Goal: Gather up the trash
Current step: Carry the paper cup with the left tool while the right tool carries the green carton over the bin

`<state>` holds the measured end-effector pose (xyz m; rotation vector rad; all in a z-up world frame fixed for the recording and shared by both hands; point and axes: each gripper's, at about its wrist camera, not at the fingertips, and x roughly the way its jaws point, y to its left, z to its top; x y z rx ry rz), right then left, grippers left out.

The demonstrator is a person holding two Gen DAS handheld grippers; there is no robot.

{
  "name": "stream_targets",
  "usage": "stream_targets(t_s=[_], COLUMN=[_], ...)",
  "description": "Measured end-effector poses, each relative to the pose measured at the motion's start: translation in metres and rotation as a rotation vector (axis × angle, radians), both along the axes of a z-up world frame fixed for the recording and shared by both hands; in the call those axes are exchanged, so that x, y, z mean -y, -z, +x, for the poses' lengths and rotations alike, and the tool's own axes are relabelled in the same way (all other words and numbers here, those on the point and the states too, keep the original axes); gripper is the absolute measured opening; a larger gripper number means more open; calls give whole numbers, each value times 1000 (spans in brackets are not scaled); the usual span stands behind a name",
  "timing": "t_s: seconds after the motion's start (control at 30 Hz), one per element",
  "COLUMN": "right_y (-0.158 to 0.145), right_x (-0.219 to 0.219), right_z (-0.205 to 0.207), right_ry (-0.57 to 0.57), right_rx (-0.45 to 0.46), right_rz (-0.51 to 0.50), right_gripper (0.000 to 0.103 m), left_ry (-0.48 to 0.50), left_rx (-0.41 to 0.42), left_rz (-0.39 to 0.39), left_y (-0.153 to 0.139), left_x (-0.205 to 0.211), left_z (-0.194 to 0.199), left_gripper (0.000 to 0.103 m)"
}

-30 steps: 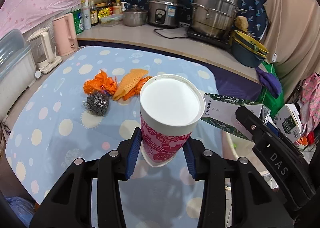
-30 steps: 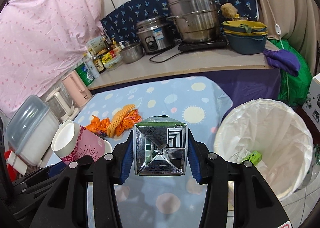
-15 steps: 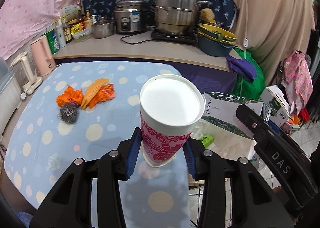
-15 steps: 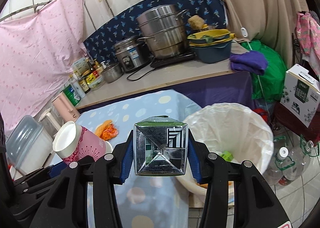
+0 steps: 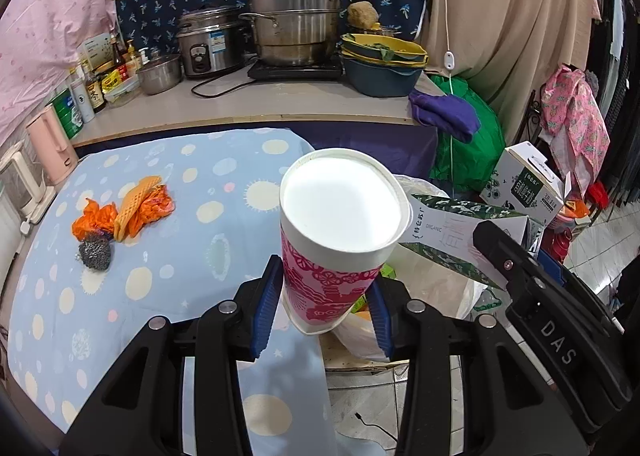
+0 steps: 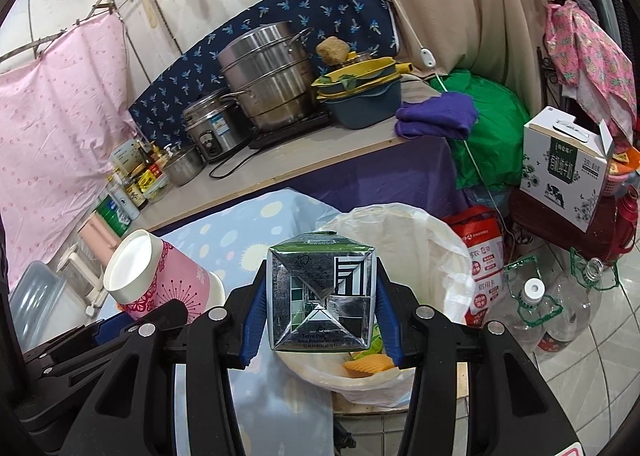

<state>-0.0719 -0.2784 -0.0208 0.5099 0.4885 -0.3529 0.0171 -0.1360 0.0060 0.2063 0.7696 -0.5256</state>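
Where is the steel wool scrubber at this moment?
In the left wrist view, the steel wool scrubber lies on the dotted tablecloth at the left, touching the near edge of the orange wrappers.

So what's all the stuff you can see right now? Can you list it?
paper cup: one, pink and white, held in the left gripper
carton: one, green and silver, held in the right gripper
bin: one, white liner, beside the table
tablecloth: one, blue with dots, on the table
orange wrappers: a small pile, on the tablecloth
steel scrubber: one, grey, next to the wrappers
steamer pot: one, silver, on the counter
rice cooker: one, silver, left of the pot
purple cloth: one, counter edge
left gripper: black, blue pads
right gripper: black, blue pads
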Motion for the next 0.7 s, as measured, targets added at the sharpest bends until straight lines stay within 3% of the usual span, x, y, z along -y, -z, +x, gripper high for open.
stream_targets(t_s=[0.7], right_y=[24], right_x=[32], right_z=[-1], right_ry=[64], right_rx=[-36], right_rz=[42], right_gripper=[46], left_ry=[53], left_rx=[-2], left_rz=[53], left_y=[16], left_x=[51], left_z=[13], left_gripper=[39])
